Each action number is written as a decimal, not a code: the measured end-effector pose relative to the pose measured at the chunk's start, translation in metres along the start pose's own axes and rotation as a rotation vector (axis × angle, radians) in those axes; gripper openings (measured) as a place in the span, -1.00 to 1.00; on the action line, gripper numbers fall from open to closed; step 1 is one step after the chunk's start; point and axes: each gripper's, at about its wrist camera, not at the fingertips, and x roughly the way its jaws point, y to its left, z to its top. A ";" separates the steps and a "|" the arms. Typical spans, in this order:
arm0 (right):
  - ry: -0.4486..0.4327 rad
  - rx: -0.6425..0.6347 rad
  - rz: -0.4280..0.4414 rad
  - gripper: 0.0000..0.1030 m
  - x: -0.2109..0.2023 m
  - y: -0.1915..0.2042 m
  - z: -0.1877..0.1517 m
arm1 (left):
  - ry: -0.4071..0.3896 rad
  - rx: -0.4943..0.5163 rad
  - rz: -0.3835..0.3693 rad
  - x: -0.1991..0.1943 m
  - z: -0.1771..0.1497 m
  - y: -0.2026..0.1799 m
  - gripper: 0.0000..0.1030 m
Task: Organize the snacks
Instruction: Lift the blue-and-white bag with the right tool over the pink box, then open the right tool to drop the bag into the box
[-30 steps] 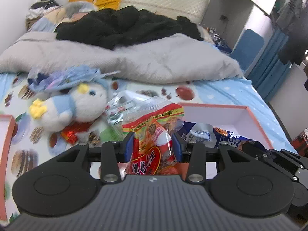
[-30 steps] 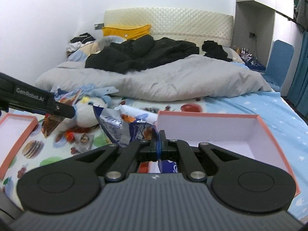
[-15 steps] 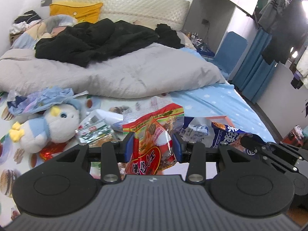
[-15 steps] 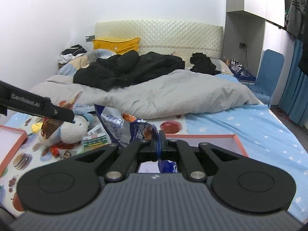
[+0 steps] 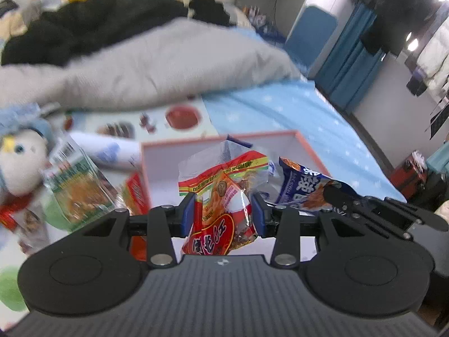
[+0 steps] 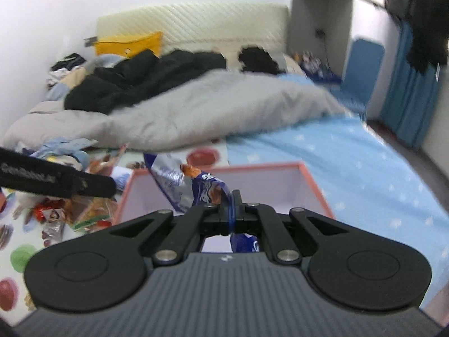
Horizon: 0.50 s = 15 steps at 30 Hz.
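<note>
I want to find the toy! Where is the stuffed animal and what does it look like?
Find the gray duvet on the bed, then the fruit-print sheet in front of it. The plush toy lies at that sheet's left edge, left of the pink-rimmed box. It is the only soft, round thing among shiny snack packets: white face, yellow beak, blue hood.

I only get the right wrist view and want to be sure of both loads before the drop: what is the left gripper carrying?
Observer: The left gripper is shut on a red and orange snack bag, pinched from both sides.
Operator: Is that bag over the box yet?
Observer: In the left wrist view it hangs in front of the open pink-rimmed box, whose white inside shows behind it.
Operator: Anything still left outside the box on that side?
Observer: Yes, a green snack pack lies on the bed left of the box, beside a plush toy.
</note>
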 end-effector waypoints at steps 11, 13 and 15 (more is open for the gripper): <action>0.175 -0.008 -0.029 -0.92 0.050 -0.024 -0.046 | 0.147 0.037 0.042 0.066 -0.015 -0.011 -0.07; 0.189 0.002 -0.016 -0.92 0.051 -0.028 -0.051 | 0.161 0.041 0.044 0.071 -0.017 -0.011 -0.06; 0.190 0.009 -0.015 -0.89 0.051 -0.030 -0.054 | 0.169 0.042 0.048 0.073 -0.018 -0.012 0.00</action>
